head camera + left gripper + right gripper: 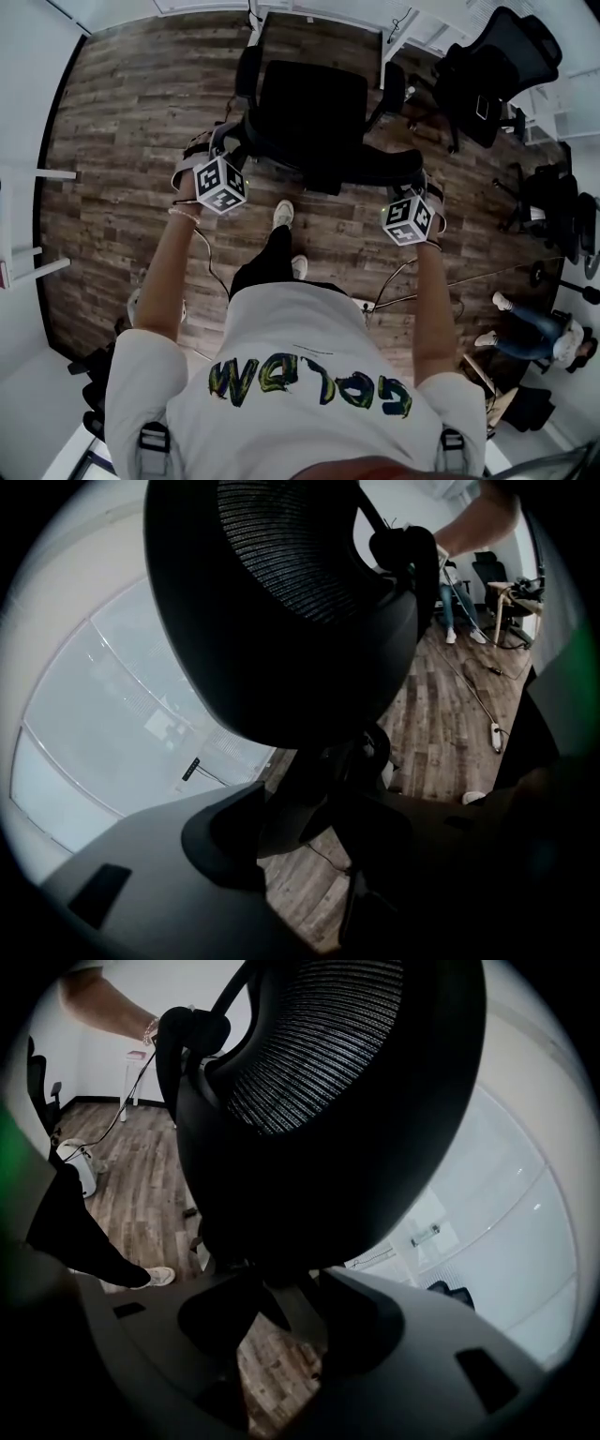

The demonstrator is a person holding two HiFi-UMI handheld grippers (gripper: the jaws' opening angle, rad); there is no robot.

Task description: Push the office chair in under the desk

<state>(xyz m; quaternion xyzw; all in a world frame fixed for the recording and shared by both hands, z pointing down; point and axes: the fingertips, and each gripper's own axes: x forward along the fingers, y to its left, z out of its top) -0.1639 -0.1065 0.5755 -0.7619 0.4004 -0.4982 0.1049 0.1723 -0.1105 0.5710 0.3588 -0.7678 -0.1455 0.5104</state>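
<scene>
A black office chair [314, 103] stands on the wood floor, its seat toward the white desk [384, 42] at the top of the head view. My left gripper [228, 142] holds the left edge of its mesh backrest [291, 602], and my right gripper [419, 180] holds the right edge. In the left gripper view the backrest's dark frame fills the gap between the jaws of the left gripper [309, 827]. The right gripper [281, 1307] clamps the frame of the backrest [328, 1082] the same way.
A second black chair [497, 66] stands at the top right, and more dark chair bases [553, 202] at the right edge. Another person [534, 328] is at the lower right. A cable [487, 277] runs across the floor. White furniture legs [37, 173] stand at the left.
</scene>
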